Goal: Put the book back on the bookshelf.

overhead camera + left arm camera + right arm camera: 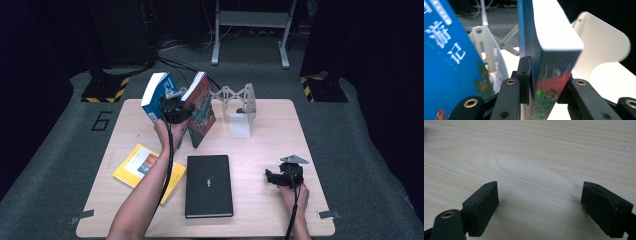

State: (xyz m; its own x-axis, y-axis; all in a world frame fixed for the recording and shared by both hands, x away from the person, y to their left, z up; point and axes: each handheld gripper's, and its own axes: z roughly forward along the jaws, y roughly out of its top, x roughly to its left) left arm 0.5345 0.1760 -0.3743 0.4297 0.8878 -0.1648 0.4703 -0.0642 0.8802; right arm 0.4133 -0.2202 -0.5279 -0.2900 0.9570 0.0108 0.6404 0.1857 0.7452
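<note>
Pale wooden rectangular table point(260, 210), seen from above, on grey carpet.

Flat on it, black hardcover book point(209, 185) with a small pale emblem at the cover's centre; taken here as the landmark.

Left of the black book and just apart from it, thin yellow paperback point(140, 165) lying flat and askew, with a white panel and a small picture on its cover.

Beyond the black book, towards the table's far edge, white metal folding book rack point(240, 102) with zigzag arms and rounded end plates.

At the rack's left end, beyond the black book, thick paperback with a red and green illustrated cover point(201, 111) and a blue spine, standing tilted, white page edges facing up. From the left gripper view point(554, 82), clamped between both black jaws across its thickness, glossy cover reflecting light, a rounded white rack plate right behind it.

Left of that one, blue paperback with white Chinese lettering point(156, 95), leaning away to the left, just beside the hand.

Left gripper point(175, 111), closed on the red and green paperback, held up beyond the black book.

Right gripper point(280, 177), right of the black book and apart from it, low over bare wood point(529, 165), jaws spread wide with nothing between them.
</note>
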